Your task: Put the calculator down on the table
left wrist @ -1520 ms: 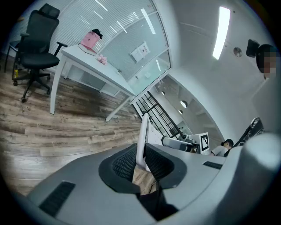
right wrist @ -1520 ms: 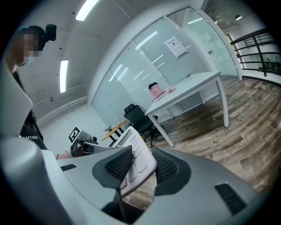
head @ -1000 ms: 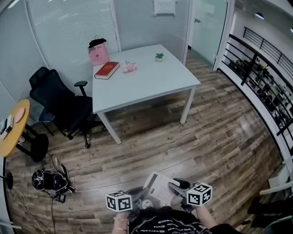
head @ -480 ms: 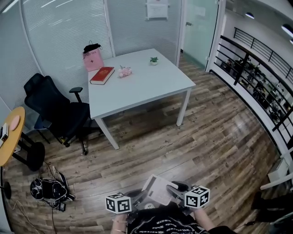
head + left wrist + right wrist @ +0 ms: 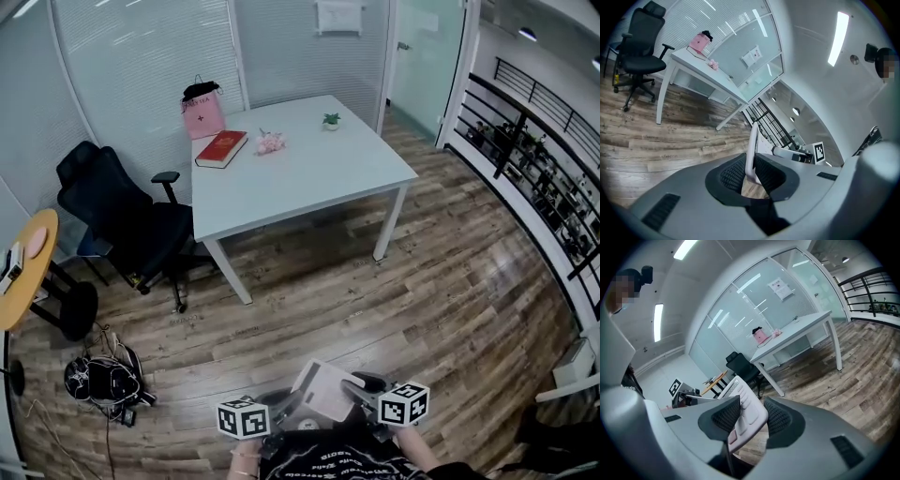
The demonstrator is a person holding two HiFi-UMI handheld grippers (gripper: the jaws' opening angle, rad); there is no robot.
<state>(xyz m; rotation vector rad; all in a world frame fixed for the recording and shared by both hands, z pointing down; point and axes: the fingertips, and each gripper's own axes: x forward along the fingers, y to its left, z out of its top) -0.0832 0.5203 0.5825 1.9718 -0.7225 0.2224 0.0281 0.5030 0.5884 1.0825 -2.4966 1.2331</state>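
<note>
At the bottom of the head view a white calculator (image 5: 326, 388) is held in the air over the wooden floor, close to the person's body. My left gripper (image 5: 292, 405) is shut on its left edge. In the left gripper view the calculator (image 5: 751, 145) stands edge-on between the pads. My right gripper (image 5: 361, 384) is shut on the opposite side. There the calculator (image 5: 746, 409) lies tilted between the pads, keys showing. The white table (image 5: 319, 183) stands well ahead, apart from both grippers.
On the table's far side lie a red book (image 5: 221, 148), a pink bag (image 5: 203, 112), pink flowers (image 5: 270, 142) and a small plant (image 5: 331, 119). A black office chair (image 5: 122, 220) stands to its left. A yellow round table (image 5: 23, 272) and a black bag (image 5: 98, 375) are at the far left. A railing (image 5: 544, 159) runs along the right.
The head view has swung a little, left and then back. Both grippers keep their hold on the calculator and sit slightly lower in the picture.
</note>
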